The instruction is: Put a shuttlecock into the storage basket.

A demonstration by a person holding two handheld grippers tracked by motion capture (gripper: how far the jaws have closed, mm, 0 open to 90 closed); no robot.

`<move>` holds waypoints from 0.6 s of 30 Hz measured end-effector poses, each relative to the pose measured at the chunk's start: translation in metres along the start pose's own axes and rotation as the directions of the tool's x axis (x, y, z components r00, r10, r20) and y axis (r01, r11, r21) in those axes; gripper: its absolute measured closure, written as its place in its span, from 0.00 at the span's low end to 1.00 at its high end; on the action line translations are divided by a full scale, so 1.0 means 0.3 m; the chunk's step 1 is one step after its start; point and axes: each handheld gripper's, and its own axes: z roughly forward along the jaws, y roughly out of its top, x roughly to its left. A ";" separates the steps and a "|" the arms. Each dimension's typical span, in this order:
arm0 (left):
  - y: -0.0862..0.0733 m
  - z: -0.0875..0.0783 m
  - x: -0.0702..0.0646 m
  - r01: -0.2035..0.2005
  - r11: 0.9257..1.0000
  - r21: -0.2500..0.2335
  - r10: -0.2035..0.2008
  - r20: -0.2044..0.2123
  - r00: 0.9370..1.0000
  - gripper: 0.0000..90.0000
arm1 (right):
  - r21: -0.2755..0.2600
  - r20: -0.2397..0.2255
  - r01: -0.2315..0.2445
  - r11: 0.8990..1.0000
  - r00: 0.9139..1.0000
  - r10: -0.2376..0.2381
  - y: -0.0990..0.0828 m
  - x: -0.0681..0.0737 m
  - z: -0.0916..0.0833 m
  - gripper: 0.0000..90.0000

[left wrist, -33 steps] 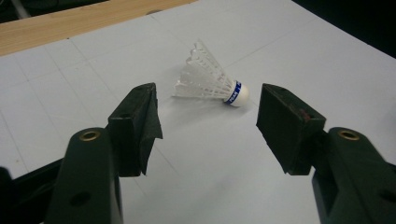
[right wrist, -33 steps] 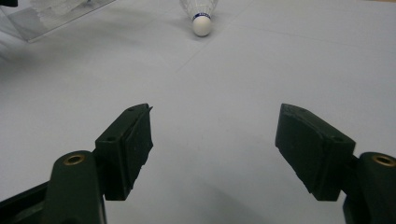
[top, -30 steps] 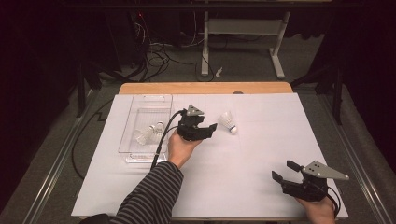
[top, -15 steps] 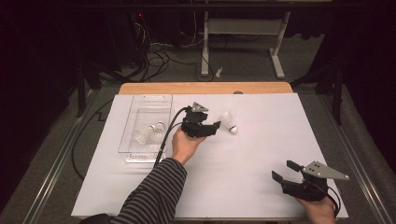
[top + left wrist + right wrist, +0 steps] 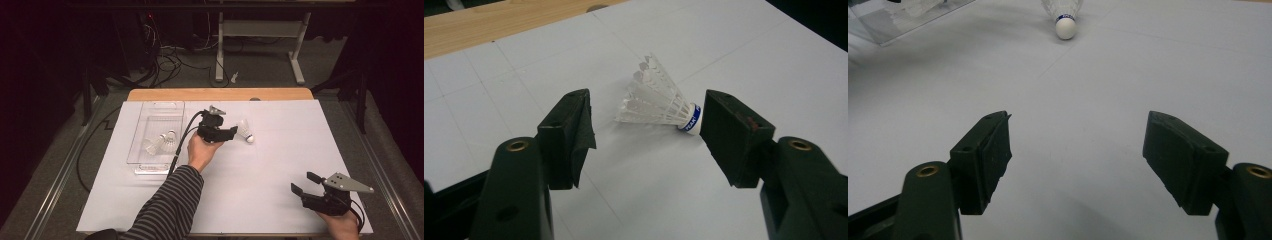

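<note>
Left gripper (image 5: 231, 131) sits further right than a second ago, closer to the loose shuttlecock (image 5: 245, 131). It starts out next to the tray (image 5: 161, 111); now its wide-open jaws are just short of the shuttlecock, not touching it.

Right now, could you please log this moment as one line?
left gripper: open, at shuttlecock | right gripper: open, idle | tray: two shuttlecocks

Dark room; grey floor (image 5: 260, 60), tangled cables (image 5: 172, 55), white stand (image 5: 257, 30) behind.
</note>
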 end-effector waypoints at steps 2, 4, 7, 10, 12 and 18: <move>0.008 0.007 -0.001 -0.003 1.000 0.008 0.003 0.000 1.000 0.42 | -0.001 0.000 0.000 1.000 1.000 0.000 0.000 0.000 0.000 0.31; 0.014 0.013 -0.004 -0.001 1.000 0.008 0.001 0.007 1.000 0.42 | 0.001 -0.001 -0.002 1.000 1.000 0.002 0.000 -0.001 0.000 0.31; 0.029 0.024 -0.007 -0.003 1.000 0.031 0.002 0.009 1.000 0.43 | -0.001 -0.003 -0.001 1.000 1.000 0.001 0.000 0.000 -0.001 0.31; 0.046 0.037 -0.009 -0.001 0.999 0.048 0.000 0.015 1.000 0.44 | -0.002 -0.004 -0.004 1.000 1.000 0.004 0.000 -0.001 -0.001 0.31; 0.056 0.049 -0.011 -0.001 0.998 0.058 0.000 0.018 1.000 0.44 | -0.003 -0.006 -0.002 1.000 1.000 0.002 0.000 -0.001 -0.001 0.31; 0.091 0.079 -0.014 -0.007 0.995 0.100 0.006 0.018 1.000 0.45 | -0.006 -0.008 -0.006 1.000 1.000 0.006 0.000 -0.001 -0.001 0.31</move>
